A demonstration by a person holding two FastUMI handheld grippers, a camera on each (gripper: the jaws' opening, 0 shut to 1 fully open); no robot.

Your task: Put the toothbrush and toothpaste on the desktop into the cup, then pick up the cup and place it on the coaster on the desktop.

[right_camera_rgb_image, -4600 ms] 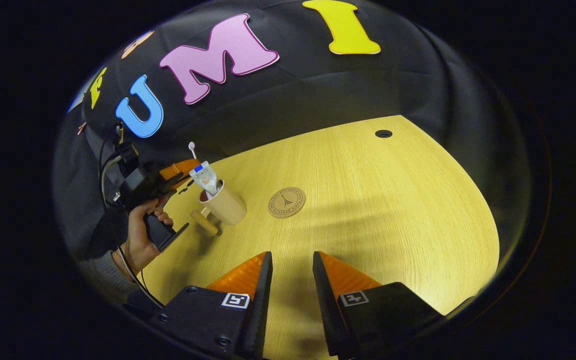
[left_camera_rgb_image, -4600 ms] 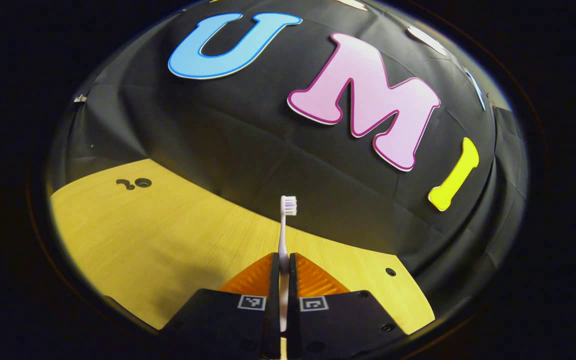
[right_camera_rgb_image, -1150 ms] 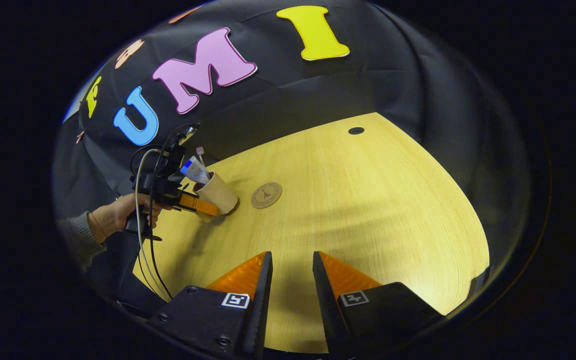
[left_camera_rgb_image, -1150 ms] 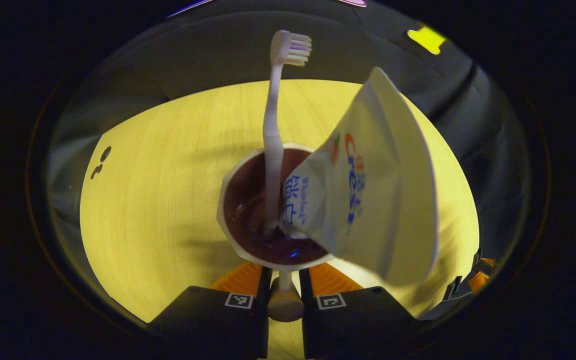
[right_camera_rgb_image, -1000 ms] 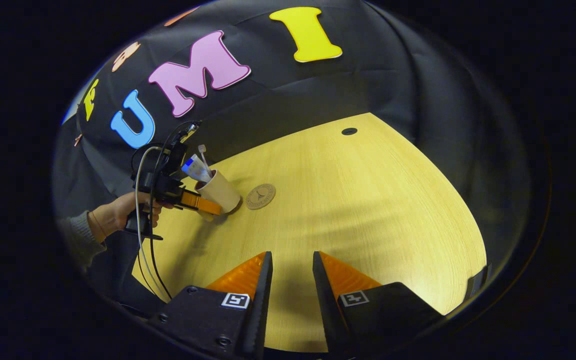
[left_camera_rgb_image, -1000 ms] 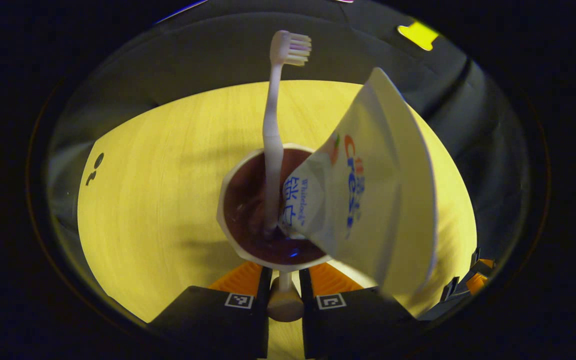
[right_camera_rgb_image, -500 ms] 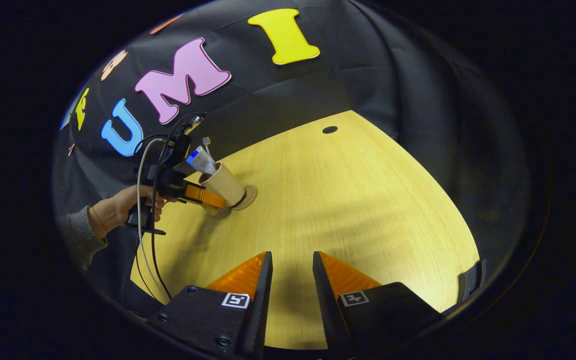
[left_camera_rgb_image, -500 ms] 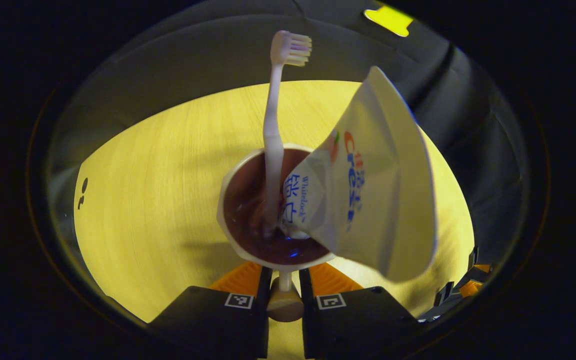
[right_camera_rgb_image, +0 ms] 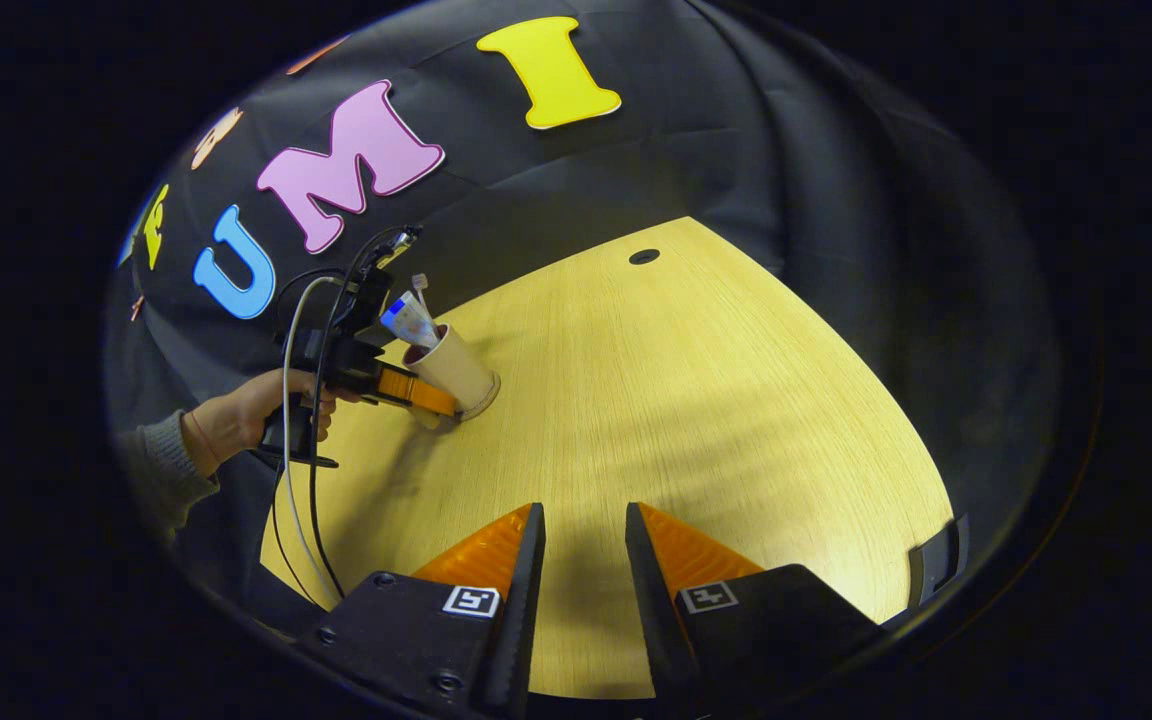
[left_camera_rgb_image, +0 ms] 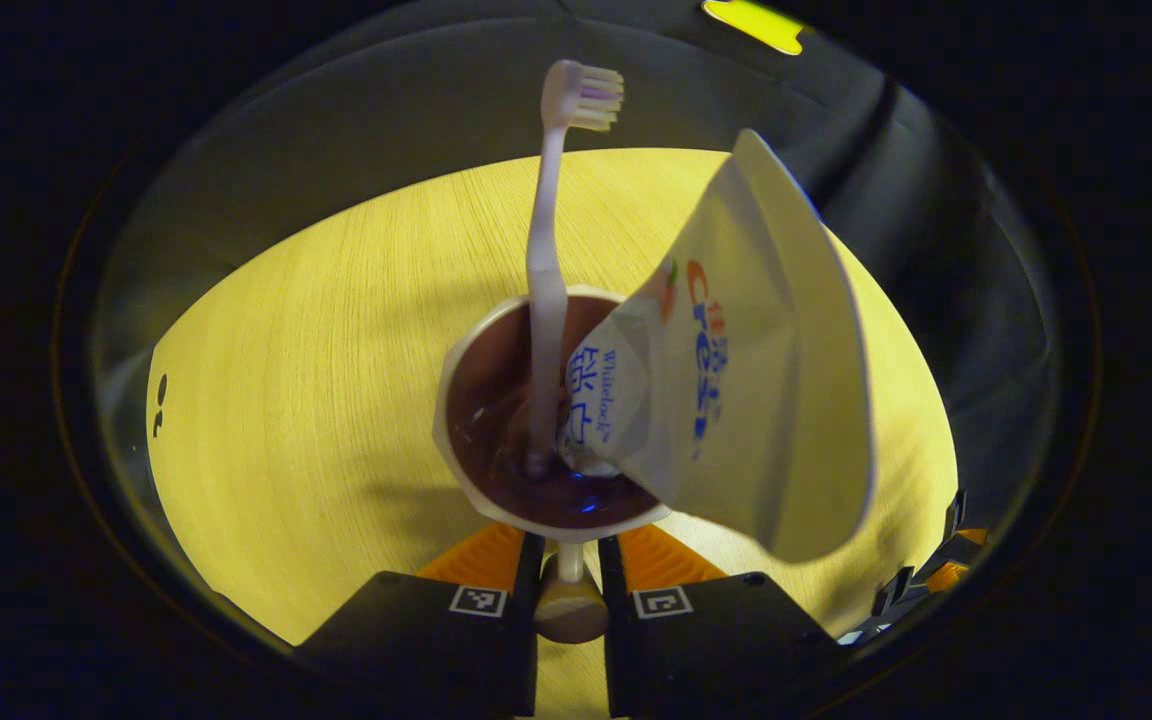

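Cup (right_camera_rgb_image: 451, 368) with the toothbrush (left_camera_rgb_image: 548, 250) and toothpaste (left_camera_rgb_image: 736, 370) standing in it is held by its handle (left_camera_rgb_image: 568, 606), which the left gripper's (left_camera_rgb_image: 568, 560) fingers pinch from both sides. In the right gripper view the cup stands over the coaster (right_camera_rgb_image: 489, 397), whose rim peeks out at the cup's foot; whether the cup's base rests on it yet or hangs just above, I cannot tell. To finish well, keep the cup level so the tall toothpaste leaning out to one side of the cup does not tip it, settle the base flat and centred on the coaster, and only then ease the fingers off the handle. The right gripper (right_camera_rgb_image: 576, 560) hangs over the bench (right_camera_rgb_image: 696, 420), well apart from the cup, fingers spread and holding nothing.
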